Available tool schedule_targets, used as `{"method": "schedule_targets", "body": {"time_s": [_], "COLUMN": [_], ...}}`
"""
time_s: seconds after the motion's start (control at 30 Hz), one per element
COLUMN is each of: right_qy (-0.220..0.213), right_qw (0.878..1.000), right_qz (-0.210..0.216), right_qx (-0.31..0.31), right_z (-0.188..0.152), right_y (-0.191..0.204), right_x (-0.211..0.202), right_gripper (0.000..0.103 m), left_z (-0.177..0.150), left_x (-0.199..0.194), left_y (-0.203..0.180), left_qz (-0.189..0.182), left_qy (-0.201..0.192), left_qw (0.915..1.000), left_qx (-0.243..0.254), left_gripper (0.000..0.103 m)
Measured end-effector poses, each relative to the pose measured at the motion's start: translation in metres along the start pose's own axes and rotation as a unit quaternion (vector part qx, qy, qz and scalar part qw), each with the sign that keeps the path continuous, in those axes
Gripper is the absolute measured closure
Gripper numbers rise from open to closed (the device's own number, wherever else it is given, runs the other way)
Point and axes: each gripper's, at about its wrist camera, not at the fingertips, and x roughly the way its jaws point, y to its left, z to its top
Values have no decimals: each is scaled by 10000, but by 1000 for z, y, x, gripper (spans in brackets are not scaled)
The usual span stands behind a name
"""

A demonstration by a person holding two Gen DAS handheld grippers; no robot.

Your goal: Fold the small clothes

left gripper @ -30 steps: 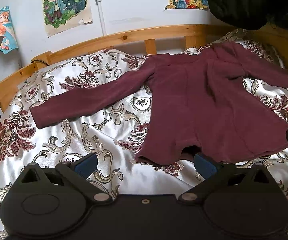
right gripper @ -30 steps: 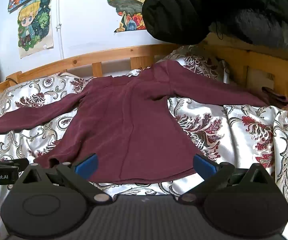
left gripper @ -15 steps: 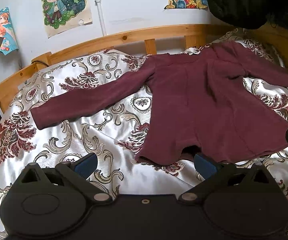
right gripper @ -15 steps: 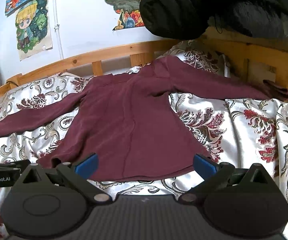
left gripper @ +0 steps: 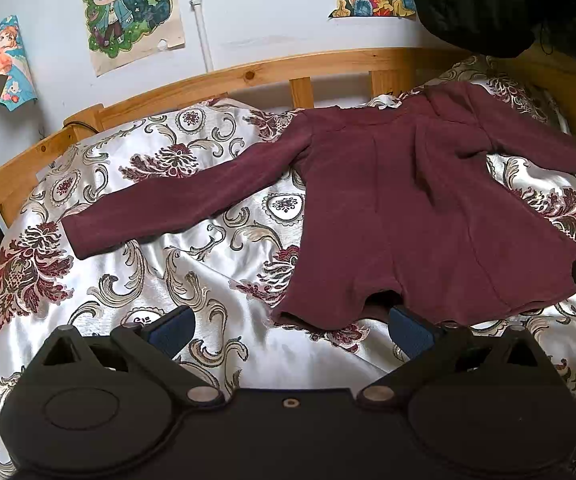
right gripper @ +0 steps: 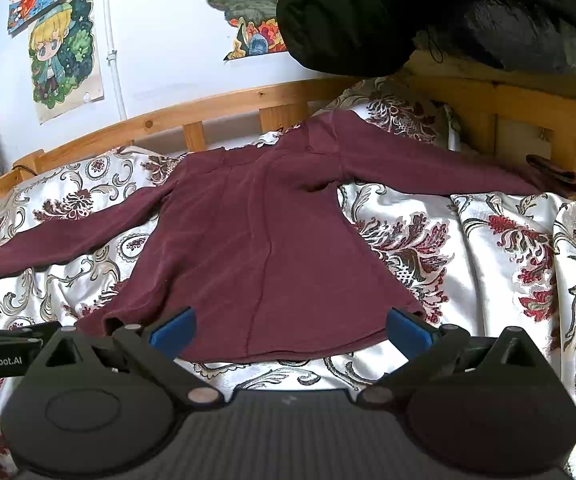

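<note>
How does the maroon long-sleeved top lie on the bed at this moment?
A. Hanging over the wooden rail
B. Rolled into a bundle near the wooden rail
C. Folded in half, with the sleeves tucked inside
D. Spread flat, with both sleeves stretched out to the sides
D: the maroon long-sleeved top lies open and flat on the patterned bedspread, one sleeve reaching out to each side, not yet folded.

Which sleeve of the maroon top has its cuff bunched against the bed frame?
The sleeve on the right-gripper side; its cuff crumples at the wooden frame. The other sleeve lies flat on the bedspread.
</note>
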Motion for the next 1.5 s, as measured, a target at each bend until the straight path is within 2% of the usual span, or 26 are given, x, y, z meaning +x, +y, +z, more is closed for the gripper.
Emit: {"method": "schedule_targets", "body": {"time_s": [0.5, 0.6, 0.77, 0.9, 1.07, 1.3, 1.5], "right_qy": [-6, 191, 595, 688, 521, 106, -101], "right_qw": [9998, 9997, 9971, 9959, 9973, 9969, 9968], "right_qz": [-43, -96, -172, -335, -248, -776, -796], "right_qx": [-192, -96, 449, 476, 454, -62, 26], "right_z": [2, 5, 11, 15, 29, 49, 66], "right_y": [9, 9, -5, -14, -26, -36, -58], "right_x": [3, 9, 27, 33, 32, 34, 52], "right_gripper": [0, 0, 0, 0, 0, 0, 0], "left_z": [1, 3, 6, 11, 33, 91, 137], "left_x": [6, 9, 15, 24, 32, 44, 62], "left_y": [3, 4, 6, 5, 10, 17, -1], "left_qz": [17, 31, 72, -19, -67, -25, 14], "left_qy": [183, 279, 419, 663, 635, 984, 998], "left_qw": [9998, 9994, 9988, 9977, 9978, 9934, 9907], "left_qx": [-120, -195, -253, -129, 201, 589, 921], "left_gripper": [1, 1, 1, 1, 1, 1, 1]}}
